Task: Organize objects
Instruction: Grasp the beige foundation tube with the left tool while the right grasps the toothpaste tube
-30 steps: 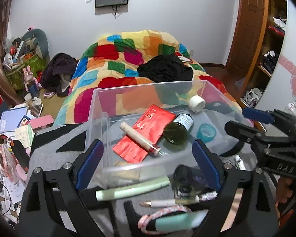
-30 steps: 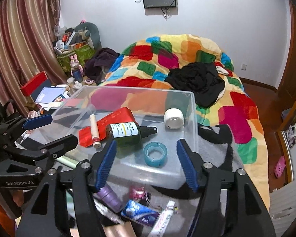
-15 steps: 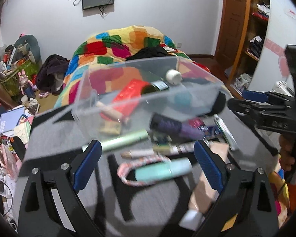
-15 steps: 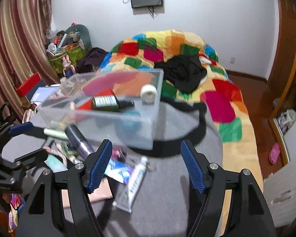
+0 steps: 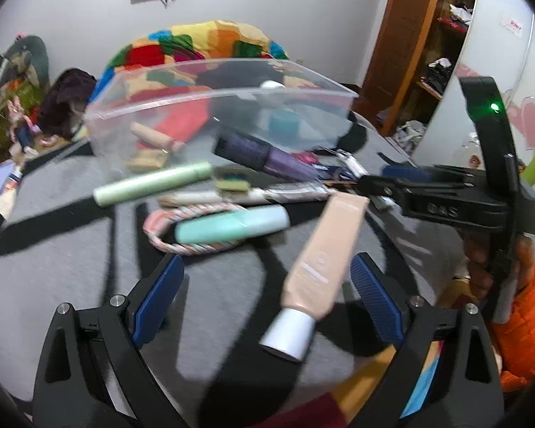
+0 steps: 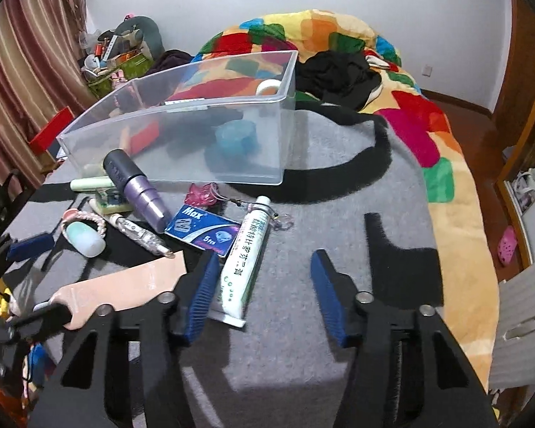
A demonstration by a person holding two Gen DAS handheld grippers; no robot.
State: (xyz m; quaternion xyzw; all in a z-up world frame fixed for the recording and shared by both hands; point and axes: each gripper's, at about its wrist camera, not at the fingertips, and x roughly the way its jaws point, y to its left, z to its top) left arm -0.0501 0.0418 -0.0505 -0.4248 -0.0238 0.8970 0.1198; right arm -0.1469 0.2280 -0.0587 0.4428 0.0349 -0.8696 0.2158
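- Left claw (image 5: 264, 296): released, pads wide apart, hovering low over the grey tabletop (image 5: 71, 278) with nothing between them but the lower body of the beige tube (image 5: 324, 253), which lies on the tabletop untouched.
- Right claw (image 6: 264, 296): also released and empty; the white toothpaste tube (image 6: 244, 260) lies just inside its left pad, touching or nearly so — cannot tell which.
- Beige tube, handling (judgement): soft laminate body, light, will dent under a hard pinch; silver cap (image 5: 289, 331) is stiff but smooth and likely slippery. Best hold is across the mid-body, squeezing the flat faces, not the cap.
- Beige tube, look: long, flat, peach-coloured, faint print mid-body, crimped end pointing away toward the clear bin (image 5: 210, 107), cap toward the left wrist camera.
- Toothpaste tube: white with green print, white cap toward the bin; probably light and squashy, so grip near the middle.
- Loose items between claws and bin: mint tube (image 5: 232, 224), pale green stick (image 5: 153, 183), purple bottle (image 6: 139, 192), blue Max box (image 6: 203, 230), braided cord loop (image 5: 182, 246).
- Bin already holds a red packet and blue tape roll, blurred through the wall.
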